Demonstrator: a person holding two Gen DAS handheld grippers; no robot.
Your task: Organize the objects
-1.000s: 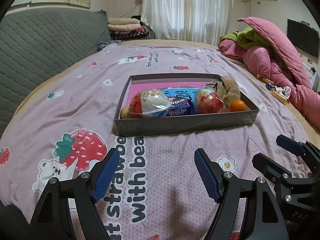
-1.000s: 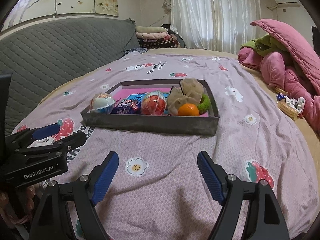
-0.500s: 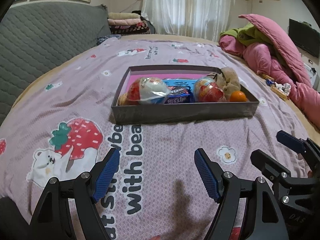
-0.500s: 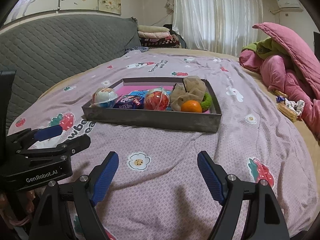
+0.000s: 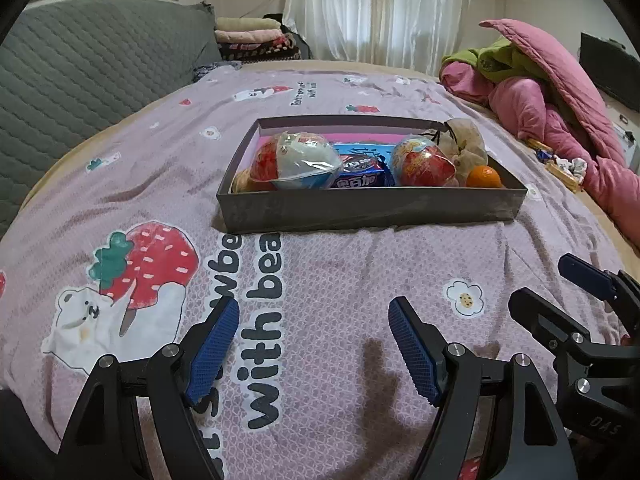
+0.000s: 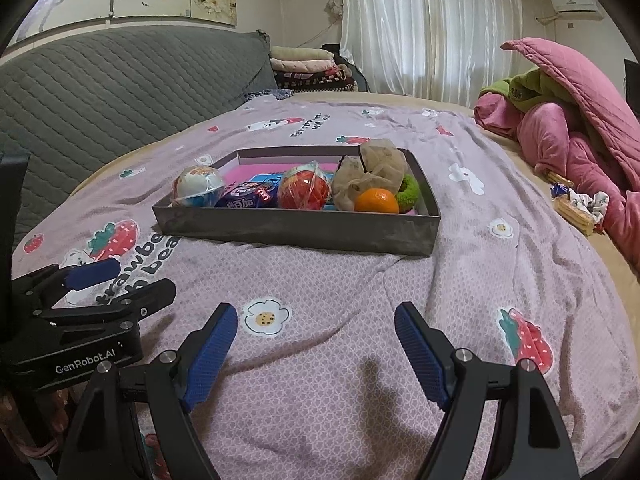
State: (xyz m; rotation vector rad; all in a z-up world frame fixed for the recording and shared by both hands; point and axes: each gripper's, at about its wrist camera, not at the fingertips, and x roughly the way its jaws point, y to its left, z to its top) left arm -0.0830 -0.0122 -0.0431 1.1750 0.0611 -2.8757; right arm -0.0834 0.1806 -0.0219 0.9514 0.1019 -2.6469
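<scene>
Both tools hover low over the bedspread (image 5: 320,280), each spread wide and carrying nothing: the left tool (image 5: 314,344) and the right tool (image 6: 316,348) side by side. Ahead of both sits the grey box (image 6: 296,232), holding a blue-and-white toy egg (image 6: 198,190), a purple snack packet (image 6: 246,198), a red toy egg (image 6: 304,192), a tan cloth pouch (image 6: 368,174), a mandarin (image 6: 377,201) and a green ring (image 6: 409,192). Everything lies gathered inside the box. That would suit items already packed away, or items waiting to be sorted out; the scene does not settle which, so no next reach can be named.
</scene>
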